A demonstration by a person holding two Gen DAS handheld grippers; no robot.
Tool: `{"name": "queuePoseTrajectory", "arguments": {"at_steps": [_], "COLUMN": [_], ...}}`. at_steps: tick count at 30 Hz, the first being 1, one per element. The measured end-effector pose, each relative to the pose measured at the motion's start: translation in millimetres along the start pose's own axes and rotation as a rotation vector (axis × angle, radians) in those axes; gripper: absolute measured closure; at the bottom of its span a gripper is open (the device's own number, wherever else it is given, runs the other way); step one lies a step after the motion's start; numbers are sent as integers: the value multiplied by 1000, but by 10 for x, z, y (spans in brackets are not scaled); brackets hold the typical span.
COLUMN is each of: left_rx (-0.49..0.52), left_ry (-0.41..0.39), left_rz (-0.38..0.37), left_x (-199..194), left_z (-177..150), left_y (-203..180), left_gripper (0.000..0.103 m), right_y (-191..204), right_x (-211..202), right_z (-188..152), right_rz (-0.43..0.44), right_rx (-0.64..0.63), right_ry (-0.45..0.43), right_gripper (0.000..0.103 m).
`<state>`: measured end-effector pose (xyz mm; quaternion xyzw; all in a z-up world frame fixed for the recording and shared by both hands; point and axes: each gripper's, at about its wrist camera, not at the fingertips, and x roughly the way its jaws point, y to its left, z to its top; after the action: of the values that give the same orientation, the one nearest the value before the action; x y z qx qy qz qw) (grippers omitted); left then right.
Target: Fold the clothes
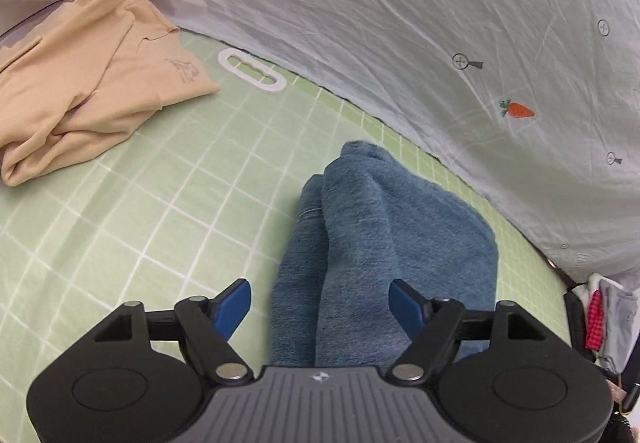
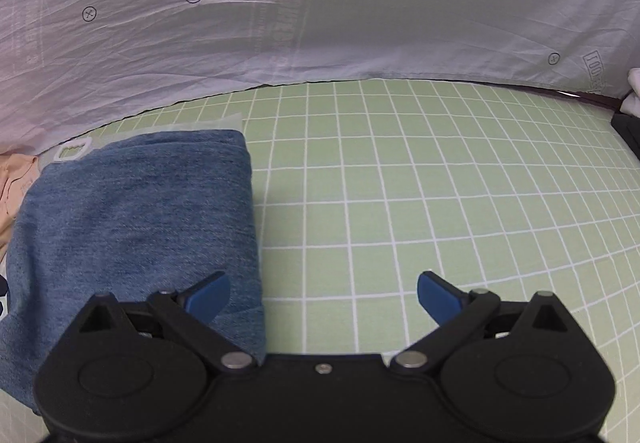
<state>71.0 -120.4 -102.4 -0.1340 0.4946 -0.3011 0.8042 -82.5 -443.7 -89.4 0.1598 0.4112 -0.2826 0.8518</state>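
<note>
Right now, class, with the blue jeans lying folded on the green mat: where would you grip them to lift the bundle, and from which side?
Grip the jeans at the thick folded edge facing the bare mat. Come from that open side: the layers stack there, so one pinch probably catches them all, and the beige shirt crowds the other side.

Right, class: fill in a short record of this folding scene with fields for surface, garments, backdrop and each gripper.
surface: green checked mat
blue garment: folded blue denim piece lying on the mat
beige garment: beige top, loosely heaped, apart from the blue one
backdrop: pale carrot-print sheet
left gripper: open, above the blue piece
right gripper: open, holding nothing
</note>
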Motion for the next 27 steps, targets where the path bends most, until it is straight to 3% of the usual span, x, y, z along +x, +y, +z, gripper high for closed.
{"name": "queuePoseTrajectory", "arguments": {"at_steps": [4, 7, 10, 16, 22, 25, 27], "left_rx": [55, 127, 82, -103, -129, -185, -280], "left_ry": [-10, 47, 90, 139, 155, 151, 153], "left_rz": [-91, -43, 12, -145, -216, -239, -260], "left_x": [97, 382, 626, 785, 863, 875, 874], "left_z": [140, 173, 166, 99, 58, 14, -19], "left_y": [-153, -228, -94, 310, 326, 398, 496], "left_gripper": [10, 9, 9, 11, 23, 36, 51], "right_y": [286, 402, 443, 351, 130, 67, 54], "right_x": [181, 298, 376, 542, 779, 805, 820], "right_z": [99, 132, 142, 131, 97, 103, 121], "right_rz": [27, 51, 57, 120, 256, 315, 385], "right_rx": [-5, 5, -1, 35, 189, 216, 242], "right_ry": [30, 56, 76, 118, 167, 141, 141], "right_gripper": [2, 2, 1, 0, 0, 1, 21]}}
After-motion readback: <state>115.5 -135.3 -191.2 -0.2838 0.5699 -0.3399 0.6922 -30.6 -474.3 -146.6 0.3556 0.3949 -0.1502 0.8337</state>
